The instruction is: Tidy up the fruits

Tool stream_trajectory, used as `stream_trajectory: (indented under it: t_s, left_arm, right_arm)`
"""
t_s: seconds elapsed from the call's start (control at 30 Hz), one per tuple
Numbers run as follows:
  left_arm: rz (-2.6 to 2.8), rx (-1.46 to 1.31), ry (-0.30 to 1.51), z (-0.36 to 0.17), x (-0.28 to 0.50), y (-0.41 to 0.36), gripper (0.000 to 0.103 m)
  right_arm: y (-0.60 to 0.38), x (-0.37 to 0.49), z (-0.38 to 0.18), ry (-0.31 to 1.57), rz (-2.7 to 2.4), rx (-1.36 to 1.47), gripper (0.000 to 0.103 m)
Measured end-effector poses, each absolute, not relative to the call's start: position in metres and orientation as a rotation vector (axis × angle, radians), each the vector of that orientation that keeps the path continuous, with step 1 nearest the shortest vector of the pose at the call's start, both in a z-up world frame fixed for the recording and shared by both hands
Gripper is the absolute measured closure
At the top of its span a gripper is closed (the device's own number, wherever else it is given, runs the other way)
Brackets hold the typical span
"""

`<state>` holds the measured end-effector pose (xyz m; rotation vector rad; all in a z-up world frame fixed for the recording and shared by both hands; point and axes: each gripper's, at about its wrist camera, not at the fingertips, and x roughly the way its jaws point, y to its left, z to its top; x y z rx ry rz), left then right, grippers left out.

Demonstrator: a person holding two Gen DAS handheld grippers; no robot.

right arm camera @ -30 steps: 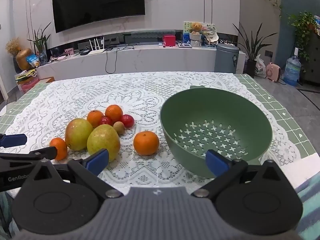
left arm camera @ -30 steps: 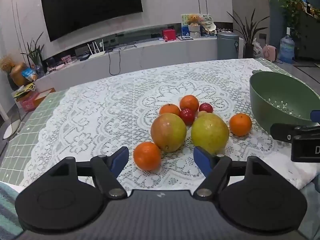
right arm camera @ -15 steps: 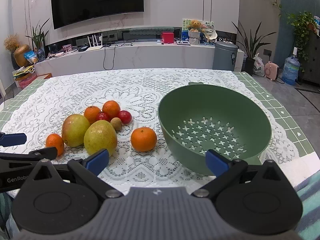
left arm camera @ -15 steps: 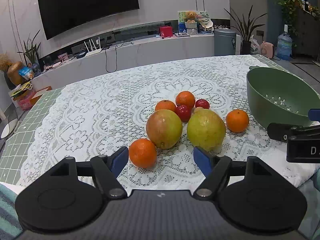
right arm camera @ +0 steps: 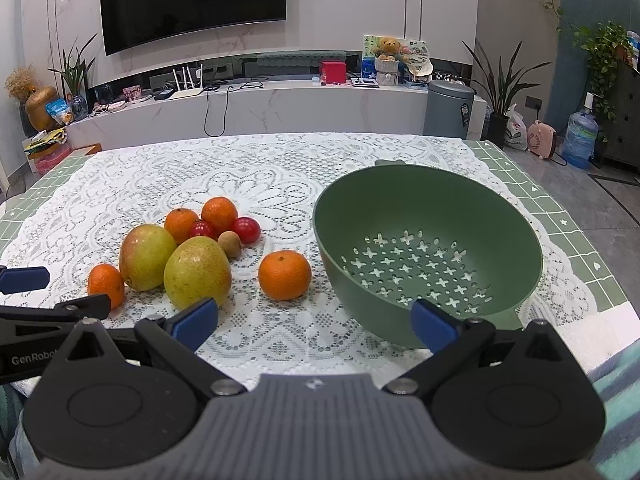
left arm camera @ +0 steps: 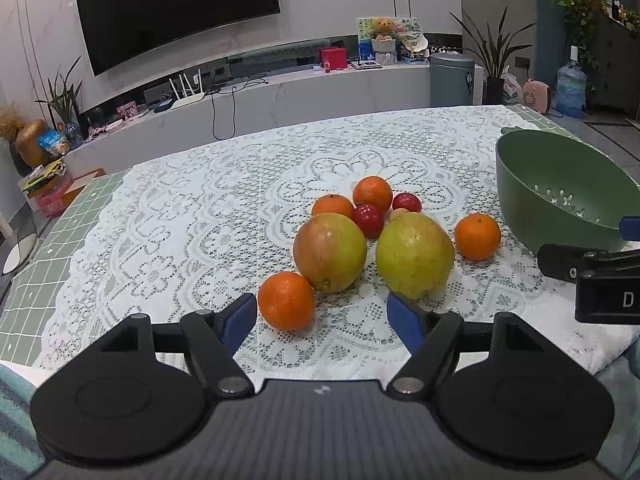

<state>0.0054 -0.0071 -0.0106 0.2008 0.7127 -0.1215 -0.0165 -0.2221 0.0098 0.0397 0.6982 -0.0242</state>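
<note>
A cluster of fruit lies on the lace tablecloth: a red-green mango (left arm camera: 330, 252), a yellow-green mango (left arm camera: 414, 255), several oranges, two small red fruits (left arm camera: 368, 219) and a kiwi (right arm camera: 230, 243). One orange (left arm camera: 286, 295) lies just ahead of my left gripper (left arm camera: 322, 314), which is open and empty. Another orange (right arm camera: 285, 275) lies apart, beside the empty green colander (right arm camera: 428, 256). My right gripper (right arm camera: 314, 320) is open and empty, in front of the colander and that orange. The colander's rim (left arm camera: 560, 168) shows at the right of the left wrist view.
The table's near edge runs under both grippers. The right gripper's finger (left arm camera: 584, 260) reaches into the left wrist view at right; the left gripper's finger (right arm camera: 56, 308) shows at the right wrist view's left. A TV console stands beyond the table.
Both grippers have drawn slightly nearer and lower toward the fruit; the fruit and colander have not moved. Both stay open.
</note>
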Motion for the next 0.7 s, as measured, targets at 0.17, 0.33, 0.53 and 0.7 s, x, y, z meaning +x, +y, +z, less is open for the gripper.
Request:
stream_trajectory:
  t_s: [0.17, 0.33, 0.53, 0.7]
  left_arm:
    - [-0.121, 0.2, 0.713, -0.0107, 0.0055, -0.0071, 0.016]
    - [-0.117, 0.196, 0.715, -0.0114, 0.0051, -0.005, 0.016]
    - [-0.117, 0.195, 0.717, -0.0115, 0.0051, -0.0044, 0.016]
    - [-0.117, 0.197, 0.718, -0.0114, 0.0052, -0.005, 0.016]
  right_arm:
    - [-0.2218, -0.0165, 0.0098, 0.699, -0.024, 0.038, 0.004]
    - [-0.2218, -0.0159, 0.0087, 0.702, -0.023, 0.035, 0.004]
    - [-0.2212, -0.0155, 0.0084, 0.704, -0.022, 0.033, 0.004]
    - [-0.2205, -0.0156, 0.0084, 0.704, -0.022, 0.031, 0.004]
